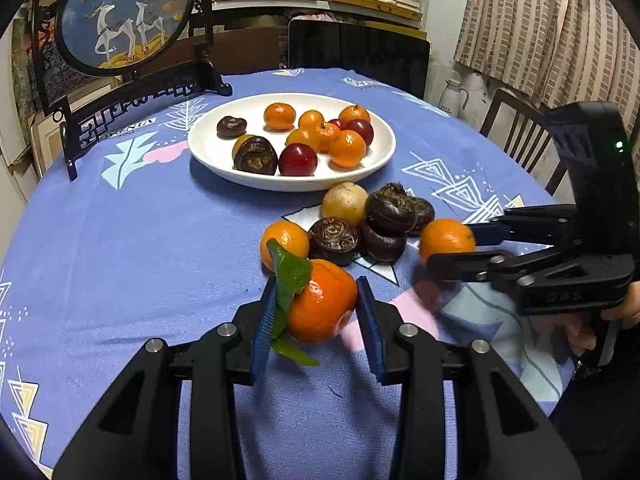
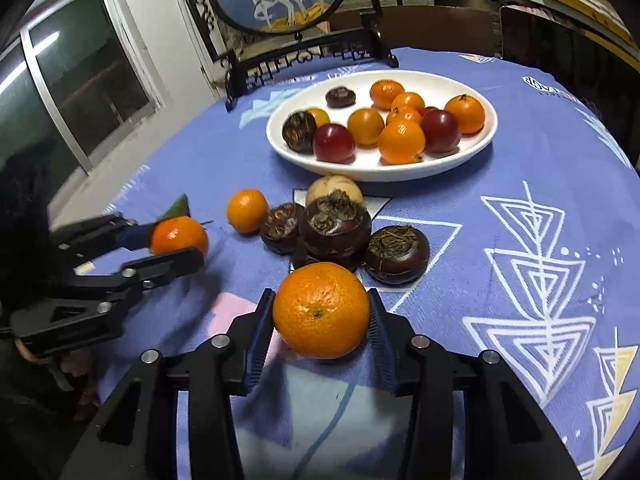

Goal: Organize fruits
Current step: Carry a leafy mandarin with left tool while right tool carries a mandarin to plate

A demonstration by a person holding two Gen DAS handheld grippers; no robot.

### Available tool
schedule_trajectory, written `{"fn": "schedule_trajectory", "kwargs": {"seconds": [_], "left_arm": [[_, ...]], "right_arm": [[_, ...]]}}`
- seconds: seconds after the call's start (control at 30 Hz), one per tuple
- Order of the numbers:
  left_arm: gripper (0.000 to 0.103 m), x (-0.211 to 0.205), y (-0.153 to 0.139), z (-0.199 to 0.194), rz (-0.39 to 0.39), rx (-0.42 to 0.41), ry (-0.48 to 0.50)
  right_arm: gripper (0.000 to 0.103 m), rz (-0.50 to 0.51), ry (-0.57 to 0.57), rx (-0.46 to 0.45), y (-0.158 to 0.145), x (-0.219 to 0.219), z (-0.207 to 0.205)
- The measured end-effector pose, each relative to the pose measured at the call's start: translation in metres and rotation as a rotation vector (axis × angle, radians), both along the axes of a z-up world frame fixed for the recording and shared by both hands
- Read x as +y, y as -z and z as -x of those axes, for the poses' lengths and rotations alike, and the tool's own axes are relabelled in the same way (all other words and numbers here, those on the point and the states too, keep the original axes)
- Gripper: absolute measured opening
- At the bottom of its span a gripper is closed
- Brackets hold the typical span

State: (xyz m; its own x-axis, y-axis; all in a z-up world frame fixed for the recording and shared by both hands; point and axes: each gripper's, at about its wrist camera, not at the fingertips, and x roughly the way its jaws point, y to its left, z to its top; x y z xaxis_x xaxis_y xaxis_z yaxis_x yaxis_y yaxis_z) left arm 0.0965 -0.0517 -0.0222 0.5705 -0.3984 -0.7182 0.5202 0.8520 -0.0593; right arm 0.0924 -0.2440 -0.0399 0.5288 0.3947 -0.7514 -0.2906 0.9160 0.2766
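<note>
Left gripper [image 1: 316, 312]: jaws spread only to the width of a leafy mandarin [image 1: 324, 300], blue pads against both its sides; one leaf lies partly behind the left pad. Right gripper [image 2: 320, 312]: jaws likewise closed upon a plain mandarin [image 2: 320, 310], pinched at its flanks. Whether either fruit rests on the cloth or is lifted cannot be told. Both lie toward the near edge of the desk [image 1: 120, 240], just in front of a loose cluster of dark water chestnuts [image 2: 336, 224], a pale round fruit [image 2: 334, 188] half hidden behind them, and a small mandarin [image 2: 247, 210]. A white plate [image 1: 208, 148] nearer the far edge carries mandarins, red fruits and chestnuts, several overlapping.
</note>
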Motion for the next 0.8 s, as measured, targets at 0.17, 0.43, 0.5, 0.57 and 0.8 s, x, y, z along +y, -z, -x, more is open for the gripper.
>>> {"fn": "schedule_trajectory", "kwargs": {"seconds": [0.17, 0.43, 0.5, 0.57, 0.8], "left_arm": [[0.037, 0.003, -0.015, -0.009, 0.031, -0.022, -0.014], [0.037, -0.006, -0.045, -0.074, 0.050, -0.046, -0.050], [0.037, -0.011, -0.048, -0.092, 0.049, -0.042, -0.055], [0.037, -0.019, -0.050, -0.118, 0.047, -0.037, -0.066], [0.045, -0.044, -0.035, -0.183, -0.004, -0.008, -0.103]], "right_arm": [[0.046, -0.091, 0.037, -0.052, -0.027, -0.027, 0.002], [0.046, -0.123, 0.116, -0.116, -0.064, -0.059, -0.045], [0.046, -0.126, 0.127, -0.123, -0.069, -0.060, -0.065], [0.046, -0.124, 0.144, -0.126, -0.070, -0.060, -0.087], [0.047, -0.114, 0.183, -0.080, -0.056, -0.051, -0.161]]}}
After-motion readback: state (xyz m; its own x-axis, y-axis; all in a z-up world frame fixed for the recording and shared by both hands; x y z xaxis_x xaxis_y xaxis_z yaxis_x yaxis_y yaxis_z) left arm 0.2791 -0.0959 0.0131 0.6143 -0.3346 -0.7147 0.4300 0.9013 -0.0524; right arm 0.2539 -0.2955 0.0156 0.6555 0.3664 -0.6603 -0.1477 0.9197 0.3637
